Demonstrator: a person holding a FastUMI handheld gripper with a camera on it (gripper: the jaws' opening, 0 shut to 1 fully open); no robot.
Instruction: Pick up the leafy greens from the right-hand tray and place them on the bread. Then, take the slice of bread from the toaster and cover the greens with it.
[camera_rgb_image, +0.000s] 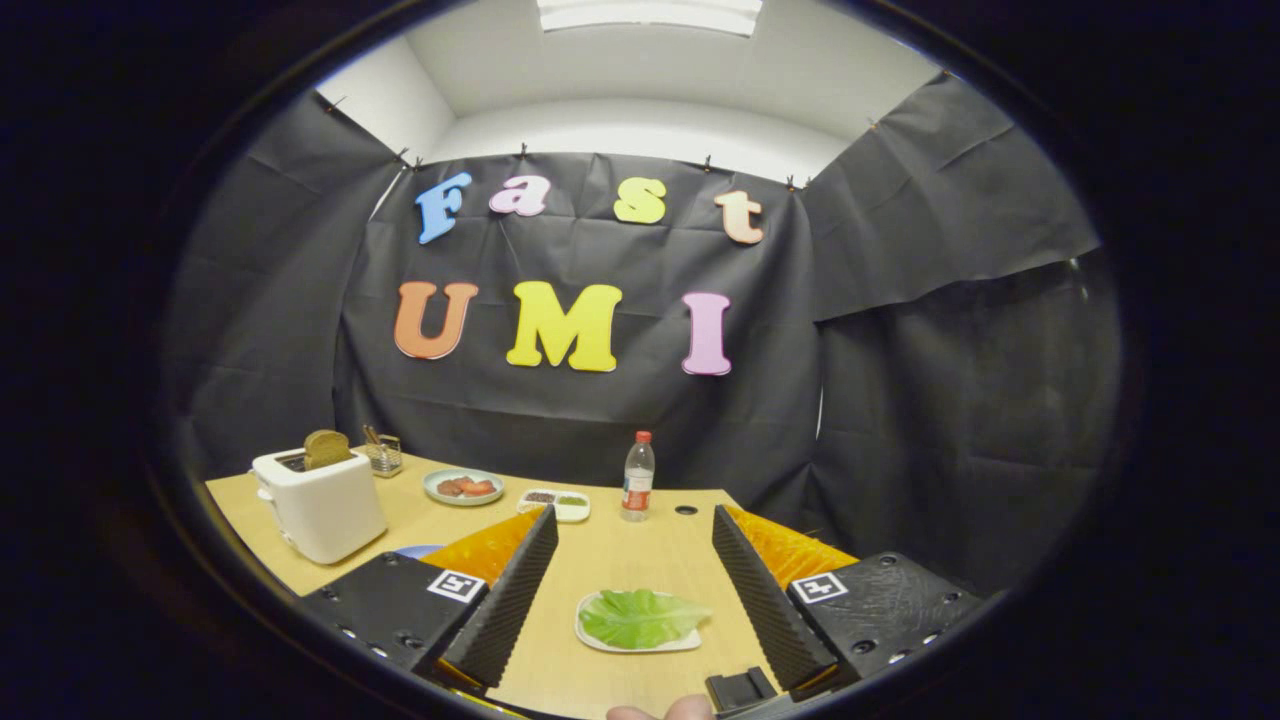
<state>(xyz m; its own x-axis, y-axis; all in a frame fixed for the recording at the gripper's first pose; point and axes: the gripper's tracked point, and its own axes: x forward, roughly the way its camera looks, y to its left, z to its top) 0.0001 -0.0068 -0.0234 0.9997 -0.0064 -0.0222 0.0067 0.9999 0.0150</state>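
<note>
Step one, greens not yet picked: off beyond the left finger sits the toaster (322, 503) with the bread slice (326, 448) standing in its slot, and the leafy greens (640, 617) lie on their tray (590, 634) between the fingers, touched by neither. Claw (634, 528) is spread wide and empty. Next move likely calls for dropping straight onto the leaf and closing; open tabletop (640, 550) ahead, table edge close beyond the right finger.

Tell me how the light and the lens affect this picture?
Gripper view: even light from a ceiling panel, soft shadows, no glare on the greens; fisheye bends the table edge; the open claw frames the greens, sharp.
</note>
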